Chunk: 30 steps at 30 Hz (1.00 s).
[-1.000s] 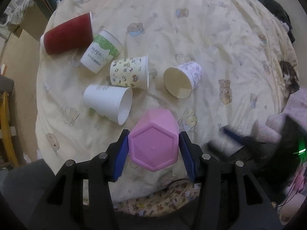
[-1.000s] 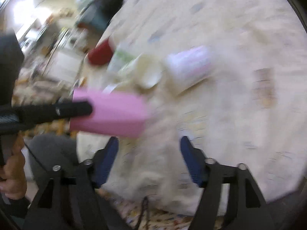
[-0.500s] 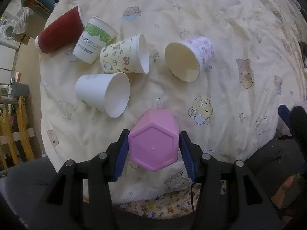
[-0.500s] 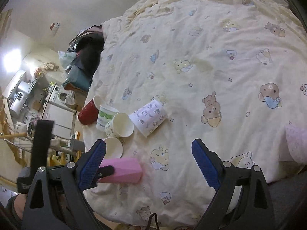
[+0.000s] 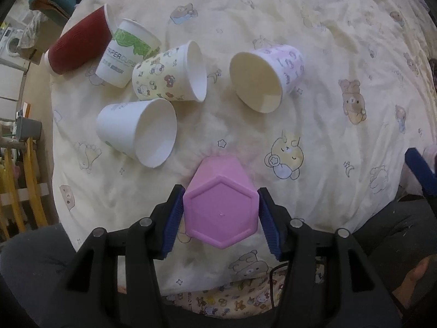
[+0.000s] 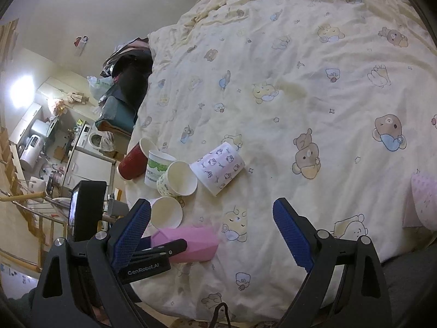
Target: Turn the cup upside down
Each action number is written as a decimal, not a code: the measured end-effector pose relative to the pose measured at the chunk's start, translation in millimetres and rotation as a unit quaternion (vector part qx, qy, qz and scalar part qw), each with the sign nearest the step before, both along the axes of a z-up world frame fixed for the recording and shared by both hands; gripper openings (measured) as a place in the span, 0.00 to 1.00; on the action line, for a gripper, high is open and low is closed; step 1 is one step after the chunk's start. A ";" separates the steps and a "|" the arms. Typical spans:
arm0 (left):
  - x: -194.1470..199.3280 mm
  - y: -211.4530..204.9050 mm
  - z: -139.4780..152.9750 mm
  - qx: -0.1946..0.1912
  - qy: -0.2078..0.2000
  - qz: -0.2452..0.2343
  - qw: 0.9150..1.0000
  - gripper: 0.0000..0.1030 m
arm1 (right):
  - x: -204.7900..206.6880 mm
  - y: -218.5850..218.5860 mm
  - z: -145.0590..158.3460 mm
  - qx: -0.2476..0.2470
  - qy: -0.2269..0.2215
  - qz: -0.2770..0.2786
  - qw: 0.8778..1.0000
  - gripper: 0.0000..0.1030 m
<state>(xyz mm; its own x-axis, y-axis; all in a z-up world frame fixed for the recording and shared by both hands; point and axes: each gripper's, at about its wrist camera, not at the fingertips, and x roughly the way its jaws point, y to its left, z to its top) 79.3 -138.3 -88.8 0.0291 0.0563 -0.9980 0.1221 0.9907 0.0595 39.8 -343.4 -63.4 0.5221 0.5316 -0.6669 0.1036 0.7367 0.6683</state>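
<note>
My left gripper (image 5: 220, 216) is shut on a pink hexagonal cup (image 5: 221, 210), its flat base facing the camera and its mouth towards the bedsheet. In the right wrist view the same pink cup (image 6: 191, 242) lies low over the sheet, held by the left gripper's fingers (image 6: 166, 247). My right gripper (image 6: 211, 235) is open and empty above the bed's near edge. One of its blue fingers (image 5: 420, 170) shows at the right edge of the left wrist view.
Several paper cups lie on their sides on the cream bedsheet (image 5: 314, 27): a red one (image 5: 79, 46), a green-printed one (image 5: 125, 52), a cartoon one (image 5: 169, 73), a white one (image 5: 136, 131), a lilac one (image 5: 267, 76). A pink item (image 6: 423, 199) sits at the right.
My left gripper has lowered the pink cup towards the sheet. My right gripper has pulled back and to the right, away from the pink cup, and stays open.
</note>
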 end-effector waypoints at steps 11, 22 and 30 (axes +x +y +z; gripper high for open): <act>-8.7 19.4 21.0 -0.034 -0.033 0.014 0.999 0.76 | 0.8 3.3 -1.7 -0.006 0.005 0.005 1.000 0.90; -52.7 57.6 97.7 -0.084 -0.175 0.016 0.981 0.76 | -8.2 15.0 18.0 -0.051 -0.034 0.025 0.998 0.90; -107.7 117.5 110.1 -0.067 -0.309 0.040 0.948 0.94 | -67.1 57.4 54.0 -0.123 -0.103 0.060 0.985 1.00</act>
<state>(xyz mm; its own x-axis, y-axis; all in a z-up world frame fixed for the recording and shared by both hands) -28.5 -20.8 21.3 0.6114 -0.0436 -0.7902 0.0291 0.9990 -0.0326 -27.3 -285.9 -9.3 0.6026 0.4335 -0.6700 -0.1134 0.8776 0.4658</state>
